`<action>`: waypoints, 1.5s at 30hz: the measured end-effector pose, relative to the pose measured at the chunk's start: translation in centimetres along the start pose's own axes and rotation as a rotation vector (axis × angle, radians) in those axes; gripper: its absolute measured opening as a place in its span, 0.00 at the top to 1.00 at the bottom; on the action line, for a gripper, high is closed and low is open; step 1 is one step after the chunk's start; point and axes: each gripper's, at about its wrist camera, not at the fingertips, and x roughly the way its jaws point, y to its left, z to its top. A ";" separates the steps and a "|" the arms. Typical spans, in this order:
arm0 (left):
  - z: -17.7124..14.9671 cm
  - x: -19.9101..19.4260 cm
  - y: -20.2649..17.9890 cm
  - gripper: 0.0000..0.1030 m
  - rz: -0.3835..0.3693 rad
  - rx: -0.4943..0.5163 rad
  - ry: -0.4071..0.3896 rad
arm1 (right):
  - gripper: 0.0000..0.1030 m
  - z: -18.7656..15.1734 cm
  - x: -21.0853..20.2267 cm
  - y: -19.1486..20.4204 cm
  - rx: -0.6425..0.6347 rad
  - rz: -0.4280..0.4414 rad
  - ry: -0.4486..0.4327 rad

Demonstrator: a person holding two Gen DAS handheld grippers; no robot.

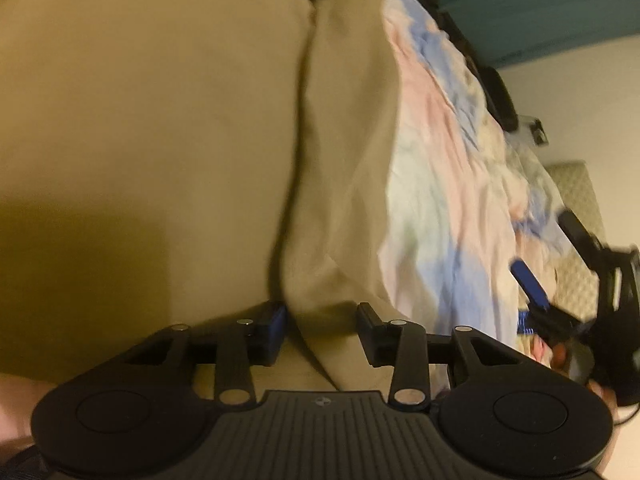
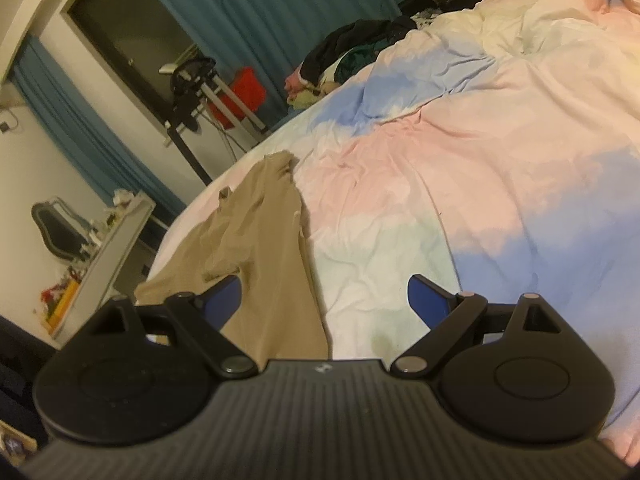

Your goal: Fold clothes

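My left gripper (image 1: 322,330), part open, straddles a fold of the soft, limp tan garment (image 1: 160,120); my right gripper (image 2: 324,300) gapes empty, so I'd pinch the hem.

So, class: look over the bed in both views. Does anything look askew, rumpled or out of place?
Yes. The tan garment lies crooked and creased near the edge of the pastel tie-dye duvet, not yet neatly folded. A jumbled heap of dark and coloured clothes sits at the bed's far edge. The duvet itself is wrinkled.
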 end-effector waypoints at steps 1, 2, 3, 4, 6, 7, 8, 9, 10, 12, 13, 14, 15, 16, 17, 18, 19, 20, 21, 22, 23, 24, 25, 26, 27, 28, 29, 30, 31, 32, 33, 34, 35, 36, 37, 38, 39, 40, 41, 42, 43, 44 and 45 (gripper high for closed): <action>-0.1 0.1 -0.2 0.62 -0.004 0.011 0.007 | 0.11 -0.1 0.2 0.1 -0.006 0.000 0.008; -0.1 0.2 -0.3 0.72 -0.004 0.020 0.017 | 0.11 -0.1 0.3 0.2 -0.012 -0.001 0.014; -0.2 0.3 -0.5 0.80 -0.003 0.030 0.028 | 0.11 -0.2 0.4 0.4 -0.018 -0.001 0.020; -0.1 0.2 -0.6 0.96 -0.005 0.041 0.044 | 0.12 -0.3 0.5 0.5 -0.024 -0.001 0.026; 0.1 -0.6 -1.2 0.97 -0.021 0.063 0.049 | 0.11 -0.4 0.7 0.7 -0.036 -0.002 0.037; 0.3 -1.2 -1.4 0.97 -0.026 0.074 0.046 | 0.12 -0.5 0.7 0.7 -0.041 -0.003 0.039; 0.6 -2.0 -1.6 0.98 -0.030 0.084 0.042 | 0.12 -0.5 0.6 0.8 -0.045 -0.001 0.039; 0.8 -2.7 -1.9 0.98 -0.031 0.090 0.044 | 0.12 -0.5 0.6 0.8 -0.049 0.000 0.039; 1.1 -3.4 -2.0 0.98 -0.026 0.090 0.049 | 0.11 -0.5 0.6 0.8 -0.052 0.001 0.039; 1.6 -4.6 -2.0 0.98 0.000 0.094 0.058 | 0.11 -0.5 0.7 0.9 -0.055 0.000 0.039; 1.8 -4.7 -2.0 0.98 0.031 0.106 0.061 | 0.11 -0.5 0.7 0.9 -0.058 -0.001 0.039; 1.9 -4.7 -2.2 0.98 0.066 0.118 0.063 | 0.11 -0.5 0.7 1.0 -0.062 0.001 0.040; 1.8 -4.4 -2.1 0.98 0.107 0.131 0.068 | 0.12 -0.5 0.7 1.0 -0.066 0.002 0.041; 1.5 -4.0 -1.9 0.98 0.152 0.153 0.073 | 0.11 -0.5 0.7 1.1 -0.072 0.002 0.040; 1.1 -3.5 -1.7 0.98 0.199 0.178 0.078 | 0.11 -0.5 0.7 1.2 -0.079 0.000 0.039; 0.8 -3.1 -1.5 0.98 0.245 0.203 0.083 | 0.11 -0.5 0.6 1.3 -0.088 -0.002 0.037; 0.4 -2.6 -1.7 0.98 0.283 0.238 0.077 | 0.11 -0.6 0.5 1.4 -0.098 -0.002 0.034; 0.0 -2.3 -1.9 0.97 0.302 0.268 0.065 | 0.11 -0.6 0.4 1.6 -0.108 -0.002 0.031; -0.3 -2.2 -2.1 0.96 0.311 0.288 0.053 | 0.11 -0.6 0.3 1.8 -0.120 -0.001 0.028; -0.5 -2.2 -2.5 0.95 0.317 0.302 0.037 | 0.11 -0.7 0.2 2.0 -0.135 0.000 0.024; -0.6 -2.5 -2.8 0.89 0.321 0.315 0.018 | 0.11 -0.8 0.0 2.2 -0.149 0.002 0.019; -0.7 -3.1 -3.2 0.85 0.326 0.335 -0.016 | 0.11 -0.8 -0.2 2.4 -0.165 0.005 0.013; -0.8 -3.8 -3.7 0.68 0.332 0.358 -0.056 | 0.11 -0.9 -0.3 2.7 -0.180 0.008 0.005; -1.0 -4.5 -4.2 0.48 0.338 0.381 -0.096 | 0.11 -0.9 -0.6 3.0 -0.194 0.014 -0.007; -1.1 -5.4 -4.9 0.41 0.340 0.402 -0.143 | 0.11 -0.9 -0.9 3.2 -0.209 0.020 -0.021; -1.1 -6.3 -5.6 0.34 0.341 0.421 -0.194 | 0.12 -1.0 -1.2 3.5 -0.225 0.027 -0.037; -1.1 -7.0 -6.3 0.28 0.343 0.441 -0.245 | 0.12 -1.0 -1.5 3.7 -0.238 0.033 -0.051; -1.1 -7.8 -7.0 0.25 0.344 0.459 -0.296 | 0.12 -1.1 -1.8 4.0 -0.250 0.041 -0.065; -1.1 -8.4 -7.8 0.18 0.348 0.480 -0.345 | 0.11 -1.1 -2.2 4.2 -0.259 0.050 -0.080; -1.1 -9.0 -8.7 0.15 0.353 0.503 -0.394 | 0.11 -1.1 -2.5 4.4 -0.266 0.059 -0.094; -1.3 -9.5 -9.7 0.13 0.354 0.528 -0.441 | 0.11 -1.2 -2.8 4.6 -0.272 0.067 -0.108; -1.5 -9.9 -10.6 0.08 0.354 0.553 -0.485 | 0.11 -1.3 -3.2 4.7 -0.278 0.074 -0.123; -1.6 -10.0 -11.3 0.03 0.351 0.565 -0.523 | 0.11 -1.4 -3.5 4.9 -0.284 0.080 -0.137; -1.8 -9.9 -12.0 0.02 0.347 0.571 -0.558 | 0.12 -1.5 -3.8 5.1 -0.293 0.082 -0.152; -1.9 -10.0 -12.2 0.00 0.332 0.568 -0.589 | 0.11 -1.7 -4.0 5.3 -0.305 0.083 -0.166; -2.0 -10.0 -12.3 0.00 0.312 0.559 -0.607 | 0.11 -1.9 -4.1 5.6 -0.318 0.084 -0.177; -2.2 -10.0 -12.0 0.00 0.297 0.549 -0.611 | 0.11 -2.1 -4.2 5.9 -0.332 0.084 -0.187; -2.5 -10.0 -11.6 0.00 0.285 0.539 -0.610 | 0.11 -2.3 -4.4 6.2 -0.346 0.084 -0.197; -2.9 -10.1 -11.3 0.00 0.289 0.538 -0.620 | 0.11 -2.5 -4.4 6.5 -0.359 0.084 -0.205; -3.2 -10.2 -11.1 0.00 0.301 0.542 -0.635 | 0.11 -2.6 -4.6 6.7 -0.369 0.083 -0.214; -3.5 -10.3 -10.9 0.00 0.312 0.546 -0.649 | 0.12 -2.7 -4.6 6.9 -0.381 0.081 -0.223; -3.8 -10.4 -10.7 0.00 0.324 0.549 -0.664 | 0.12 -2.9 -4.6 7.0 -0.391 0.077 -0.230; -4.2 -10.6 -10.5 0.00 0.336 0.553 -0.678 | 0.12 -3.0 -4.7 7.1 -0.399 0.071 -0.236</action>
